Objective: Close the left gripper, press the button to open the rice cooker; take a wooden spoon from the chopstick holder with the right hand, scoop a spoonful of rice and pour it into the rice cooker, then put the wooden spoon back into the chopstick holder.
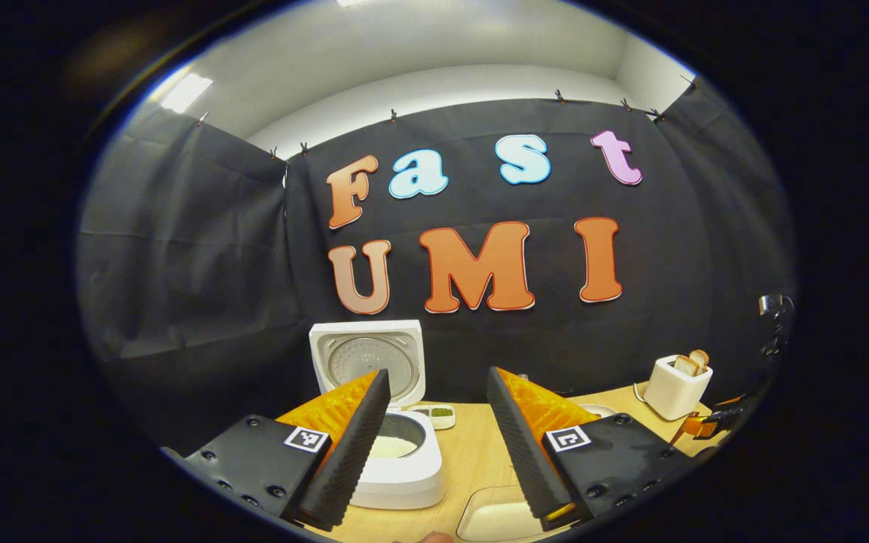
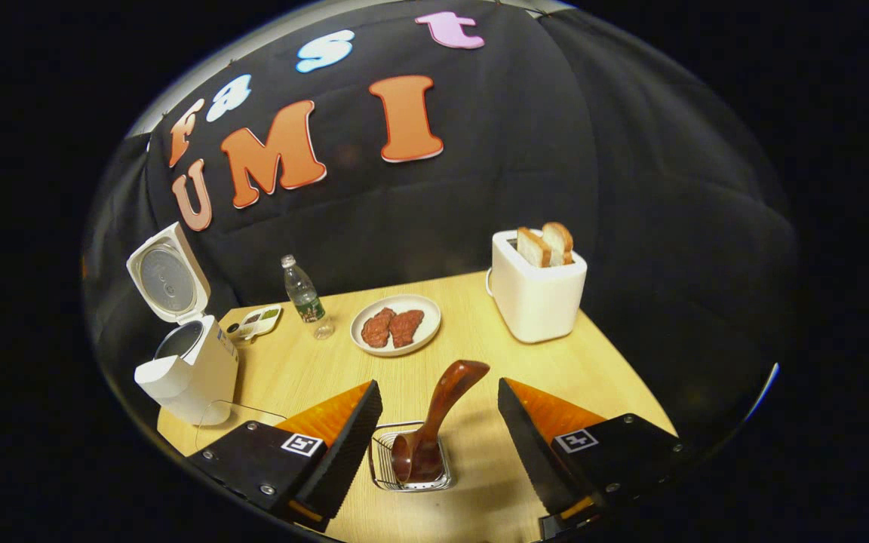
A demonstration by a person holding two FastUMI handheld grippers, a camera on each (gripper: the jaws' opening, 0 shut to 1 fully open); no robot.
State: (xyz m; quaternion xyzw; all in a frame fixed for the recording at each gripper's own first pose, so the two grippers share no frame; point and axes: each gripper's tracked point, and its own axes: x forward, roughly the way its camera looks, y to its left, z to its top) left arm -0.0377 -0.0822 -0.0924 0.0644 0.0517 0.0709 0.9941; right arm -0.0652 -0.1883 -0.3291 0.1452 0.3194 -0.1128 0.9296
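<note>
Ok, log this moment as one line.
rice cooker: lid open, rice inside | wooden spoon: in chopstick holder, leaning | right claw: open, straddling spoon, no contact | left claw: open, facing cooker

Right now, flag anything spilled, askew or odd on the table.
Nothing stands out. The rice cooker sits lid-up with rice inside, the wooden spoon leans in the chopstick holder, and the table shows no spills.

Black cloth wall (image 1: pixel 201 249) clipped up ahead of the claw, white wall (image 1: pixel 434 83) and ceiling above it, bright ceiling light (image 1: pixel 184 92) upper left, pale wood table (image 2: pixel 600 362) below
</note>
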